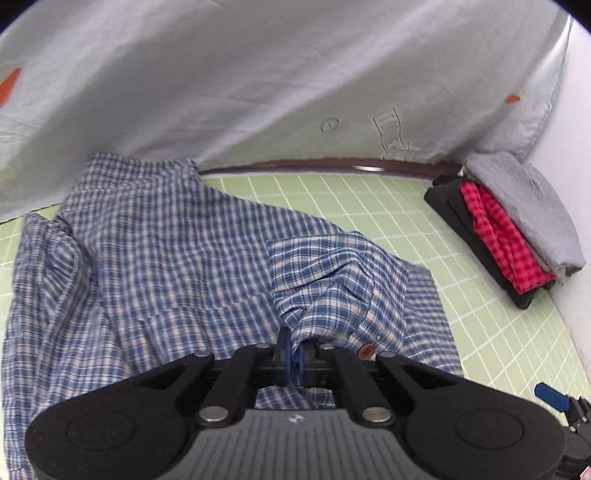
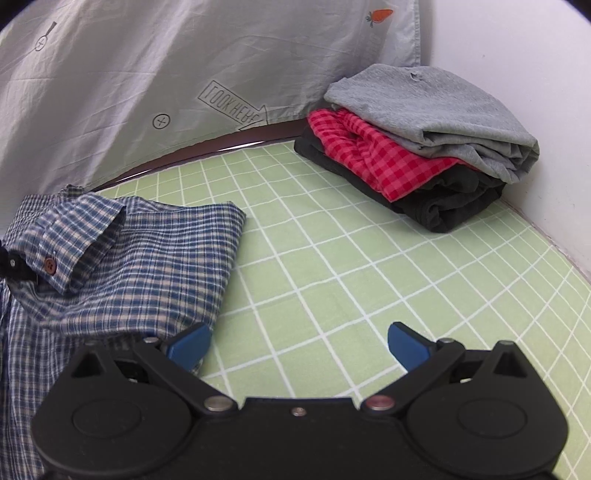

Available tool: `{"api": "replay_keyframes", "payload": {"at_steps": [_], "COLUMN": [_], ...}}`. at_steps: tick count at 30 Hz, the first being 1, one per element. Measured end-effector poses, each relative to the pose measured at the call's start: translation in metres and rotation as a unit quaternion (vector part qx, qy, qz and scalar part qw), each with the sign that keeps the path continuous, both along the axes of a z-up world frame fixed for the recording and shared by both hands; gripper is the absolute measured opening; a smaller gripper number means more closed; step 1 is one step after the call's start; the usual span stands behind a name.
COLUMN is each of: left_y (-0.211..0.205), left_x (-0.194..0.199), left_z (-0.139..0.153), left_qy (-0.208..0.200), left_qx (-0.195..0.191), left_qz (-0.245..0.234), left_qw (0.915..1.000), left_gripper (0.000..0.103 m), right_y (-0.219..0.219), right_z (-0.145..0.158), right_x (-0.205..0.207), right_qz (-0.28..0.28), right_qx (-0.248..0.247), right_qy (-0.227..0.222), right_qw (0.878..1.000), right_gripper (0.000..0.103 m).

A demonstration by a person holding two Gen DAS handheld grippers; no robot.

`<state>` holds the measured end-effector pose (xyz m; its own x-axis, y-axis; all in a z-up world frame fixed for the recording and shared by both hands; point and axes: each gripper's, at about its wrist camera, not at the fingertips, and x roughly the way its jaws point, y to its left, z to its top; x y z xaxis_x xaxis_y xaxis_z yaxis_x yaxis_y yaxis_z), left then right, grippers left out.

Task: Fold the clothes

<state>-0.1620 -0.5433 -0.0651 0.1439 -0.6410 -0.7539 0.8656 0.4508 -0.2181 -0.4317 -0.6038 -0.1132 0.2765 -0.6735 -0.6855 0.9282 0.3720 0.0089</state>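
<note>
Blue pads of the left gripper (image 1: 294, 360) pinch the cuff of the plaid shirt (image 1: 155, 258), which sprawls across the lower left of the frame. The right gripper (image 2: 297, 345) hangs wide apart over the green checked sheet (image 2: 332, 266), holding nothing, and the folded pile (image 2: 417, 140) sits upper right.

The shirt (image 1: 155, 258) is a small plaid of blue, white and pale beige, with a reddish-brown button (image 1: 366, 350) on its cuff. It lies on a light green cover (image 2: 332, 266) crossed by a grid of thin white lines. At the cover's far right corner sits a pile: a plain grey top (image 2: 436, 110) above a red-and-pink checked cloth (image 2: 376, 155), above a dark charcoal garment (image 2: 450, 206). Behind the far edge hangs a pale grey-blue sheet (image 1: 258, 74) printed with thin dark outline drawings and small orange carrots (image 2: 380, 15). The wall (image 2: 517, 44) is white. The right hand-held gripper (image 2: 297, 347) is black with blue fingertips (image 2: 408, 347).
</note>
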Motion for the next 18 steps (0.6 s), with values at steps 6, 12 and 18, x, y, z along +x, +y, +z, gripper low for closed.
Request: {"api": "replay_keyframes", "payload": {"at_steps": [6, 12, 18], "left_y": [0.059, 0.122, 0.179], "left_x": [0.038, 0.09, 0.144], "left_z": [0.038, 0.054, 0.052], "left_qy": [-0.029, -0.034, -0.02], "left_qx": [-0.055, -0.095, -0.118], "left_qz": [0.07, 0.135, 0.2], "left_qw": [0.9956, 0.9856, 0.9724], "left_gripper": [0.004, 0.004, 0.004], "right_y": [0.037, 0.085, 0.124], "right_z": [0.012, 0.017, 0.02], "right_x": [0.021, 0.047, 0.069], "right_qz": [0.044, 0.083, 0.099], "right_qx": [-0.008, -0.004, -0.005], "right_qy": [-0.001, 0.014, 0.043], "right_qw": [0.999, 0.996, 0.994], "right_gripper": [0.103, 0.103, 0.103]}}
